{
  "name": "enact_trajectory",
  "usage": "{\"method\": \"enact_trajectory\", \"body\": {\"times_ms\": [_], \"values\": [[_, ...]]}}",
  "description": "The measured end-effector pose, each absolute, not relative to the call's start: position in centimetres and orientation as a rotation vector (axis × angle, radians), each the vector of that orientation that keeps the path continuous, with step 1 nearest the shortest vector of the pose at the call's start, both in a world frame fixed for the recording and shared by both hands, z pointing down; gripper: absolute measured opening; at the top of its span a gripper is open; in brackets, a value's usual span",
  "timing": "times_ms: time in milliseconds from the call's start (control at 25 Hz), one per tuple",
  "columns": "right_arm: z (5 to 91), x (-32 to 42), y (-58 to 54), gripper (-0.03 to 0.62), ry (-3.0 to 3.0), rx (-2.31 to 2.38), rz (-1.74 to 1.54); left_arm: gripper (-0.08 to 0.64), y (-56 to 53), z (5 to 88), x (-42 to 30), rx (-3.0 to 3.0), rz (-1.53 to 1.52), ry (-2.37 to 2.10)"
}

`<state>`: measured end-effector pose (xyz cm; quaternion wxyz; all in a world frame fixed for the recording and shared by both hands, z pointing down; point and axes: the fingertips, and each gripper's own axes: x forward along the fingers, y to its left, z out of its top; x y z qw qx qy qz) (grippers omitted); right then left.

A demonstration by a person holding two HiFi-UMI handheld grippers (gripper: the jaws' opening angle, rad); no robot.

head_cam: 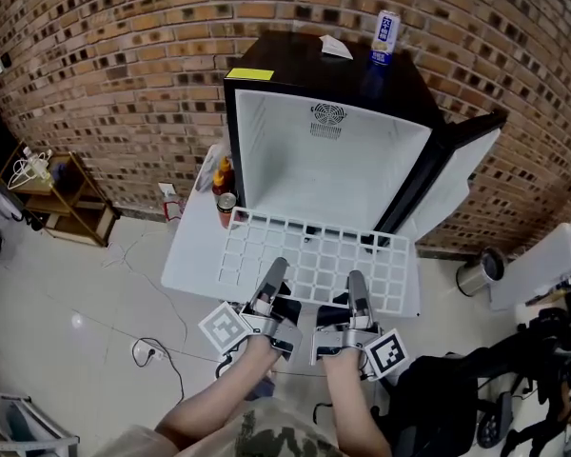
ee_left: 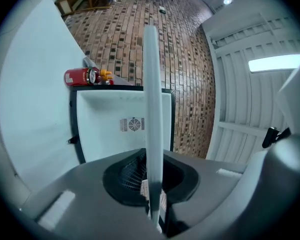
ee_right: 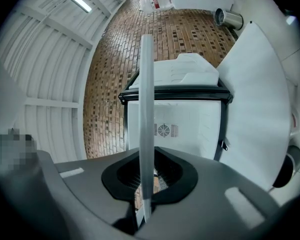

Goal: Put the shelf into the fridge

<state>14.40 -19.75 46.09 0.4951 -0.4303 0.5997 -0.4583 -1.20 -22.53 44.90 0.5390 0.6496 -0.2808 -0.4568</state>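
Observation:
A white grid shelf [head_cam: 314, 255] is held level in front of the black mini fridge [head_cam: 266, 79], with its far edge at the mouth of the white cavity [head_cam: 324, 169]. My left gripper [head_cam: 271, 288] and right gripper [head_cam: 357, 295] are both shut on the shelf's near edge, side by side. In the left gripper view the shelf [ee_left: 151, 84] runs edge-on out of the left gripper [ee_left: 152, 186] toward the fridge [ee_left: 125, 124]. The right gripper view shows the same: the shelf [ee_right: 146, 94], the right gripper [ee_right: 144, 186] and the open fridge [ee_right: 175, 126] with a fan grille at its back.
The fridge door [head_cam: 457, 174] stands open at the right. A white board [head_cam: 186, 255] left of the fridge carries a red can [head_cam: 226, 208] and a bottle [head_cam: 222, 174]. A blue-white can [head_cam: 385, 36] stands on the fridge top. A steel bin [head_cam: 476, 274] is at the right and a cable [head_cam: 152, 350] lies on the floor.

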Motion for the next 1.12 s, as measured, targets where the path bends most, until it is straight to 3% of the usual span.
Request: {"method": "enact_trajectory", "body": {"times_ms": [1120], "values": [[45.2, 13.7, -29.9, 0.026, 1.42, -1.165, -1.053, 0.006, -33.9, 44.3, -1.4, 1.532, -1.011, -0.552]]}}
